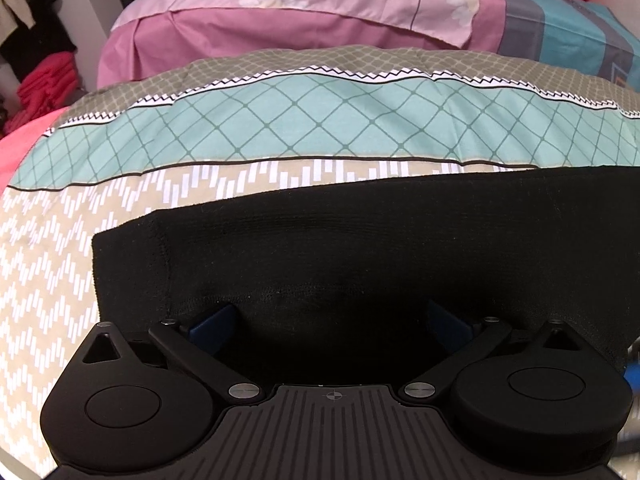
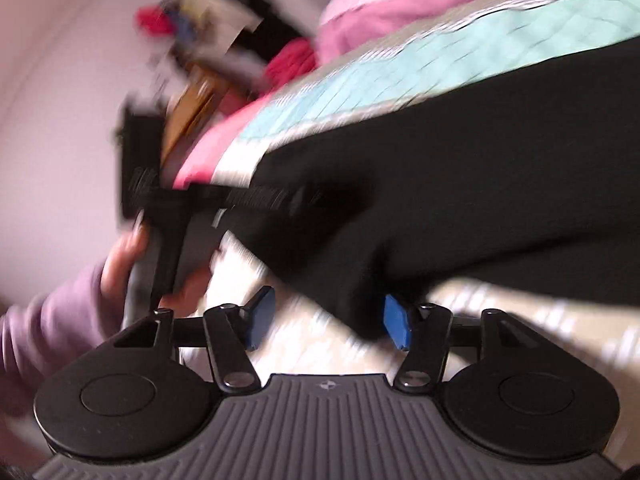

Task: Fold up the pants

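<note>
Left wrist view: the black pants (image 1: 360,248) lie flat on the patterned bedspread (image 1: 248,128), stretched crosswise in front of the left gripper (image 1: 330,326). Its jaws stand wide apart, blue pads either side of the dark cloth, gripping nothing. One short stitched end sits toward the left; the long axis runs left to right, off the right edge of the view, parallel to the bedspread's stripes.

Over on the right wrist view it's a blur — the camera is tilted. The right gripper (image 2: 328,322) is spread open too, with a hanging edge of the pants (image 2: 460,184) dropping between the blue fingers (image 2: 396,322), though not pinched. The left hand (image 2: 132,256), in a lilac sleeve, is visible holding the other tool.

The risks from here: if the jaws close on just the top layer, the fold will drag unevenly and the layers will split. If they close too near the edge, the soft knit could slip free mid-lift. And a fast swing — this blur suggests speed — might bunch the fabric or skew the fold line.
</note>
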